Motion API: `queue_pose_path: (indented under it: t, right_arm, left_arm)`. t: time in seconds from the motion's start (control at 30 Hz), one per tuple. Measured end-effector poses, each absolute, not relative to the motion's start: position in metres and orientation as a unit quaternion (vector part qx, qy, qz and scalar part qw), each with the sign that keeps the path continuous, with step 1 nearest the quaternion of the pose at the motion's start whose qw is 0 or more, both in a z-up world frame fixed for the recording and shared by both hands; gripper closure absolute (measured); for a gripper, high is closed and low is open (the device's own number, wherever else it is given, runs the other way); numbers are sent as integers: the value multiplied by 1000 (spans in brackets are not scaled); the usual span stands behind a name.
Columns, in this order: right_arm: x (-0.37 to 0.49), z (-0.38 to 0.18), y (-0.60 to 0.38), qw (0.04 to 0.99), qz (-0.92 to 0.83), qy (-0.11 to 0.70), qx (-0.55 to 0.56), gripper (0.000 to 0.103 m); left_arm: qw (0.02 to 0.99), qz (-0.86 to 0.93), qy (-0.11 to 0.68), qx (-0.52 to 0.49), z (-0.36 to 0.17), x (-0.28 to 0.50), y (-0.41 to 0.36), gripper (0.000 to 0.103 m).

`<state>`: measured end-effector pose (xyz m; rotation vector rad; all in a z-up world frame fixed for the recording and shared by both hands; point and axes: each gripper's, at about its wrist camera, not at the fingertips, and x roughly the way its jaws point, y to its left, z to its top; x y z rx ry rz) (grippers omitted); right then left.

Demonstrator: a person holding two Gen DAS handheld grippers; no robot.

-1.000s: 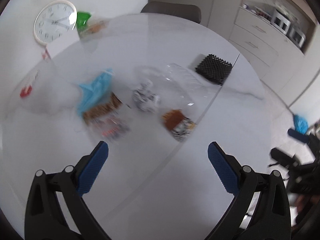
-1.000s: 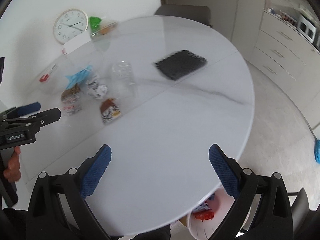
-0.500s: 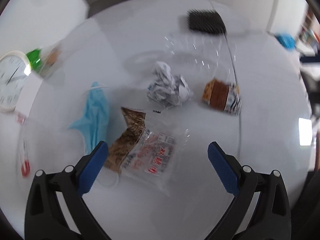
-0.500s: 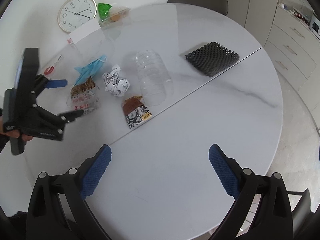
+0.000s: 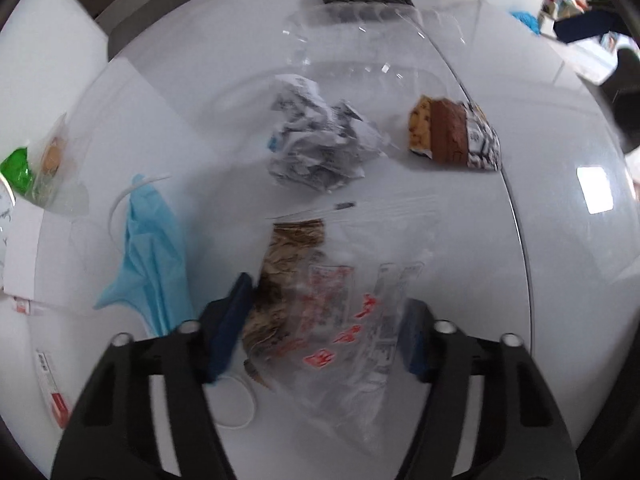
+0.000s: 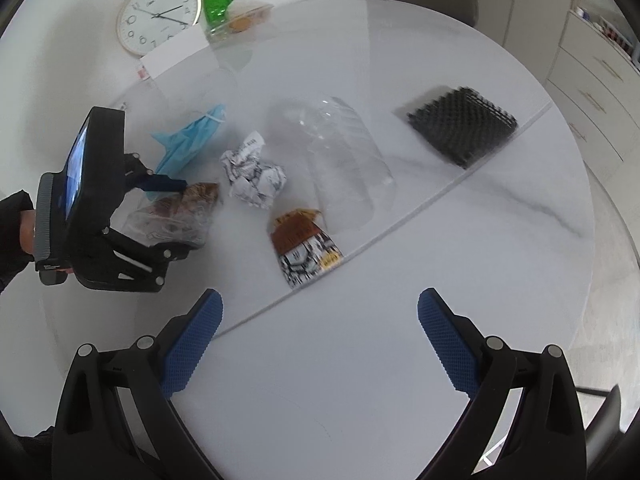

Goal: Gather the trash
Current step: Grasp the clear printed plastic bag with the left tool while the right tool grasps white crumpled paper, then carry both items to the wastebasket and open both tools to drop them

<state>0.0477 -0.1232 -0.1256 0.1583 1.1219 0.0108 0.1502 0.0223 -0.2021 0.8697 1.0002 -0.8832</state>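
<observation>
At lower left my left gripper (image 5: 320, 332) is closing its jaws around the wrapper (image 5: 340, 312) on the table (image 6: 400, 340); next, pinch and lift. At lower right, right gripper (image 6: 318, 334) hangs spread, empty.

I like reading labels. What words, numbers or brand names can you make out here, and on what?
"12", "3" and the other hour numerals: wall clock; its small brand mark is illegible.
Red characters: clear snack bag, too blurred.
Black print: crumpled paper, unreadable.
Print on brown wrapper: unreadable.
</observation>
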Motion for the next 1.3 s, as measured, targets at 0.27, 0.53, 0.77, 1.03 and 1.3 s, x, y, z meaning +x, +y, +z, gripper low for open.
queue_pose_path:
  t: [0.27,0.53,0.77,1.03,1.3]
  right_arm:
    - [96,-127,-96,850,70,521,26,6]
    - [154,-144,-65,842,118,527,-2,18]
    - [182,-177,-53,826,96,556,-21,33]
    - [185,-177,-55,827,97,553,-5,63]
    - [144,-124,-80,853,106,508,51,63]
  left_arm:
    - [748,-362,468,301,-179,150,46,55]
    - [800,-280,494,194,-151,145,86,63]
    - [812,-243,515,131,-159,137,106,68]
    - [817,-248,506,121,-150,135,110,71]
    - [825,-263,484,126,-117,111,94,71]
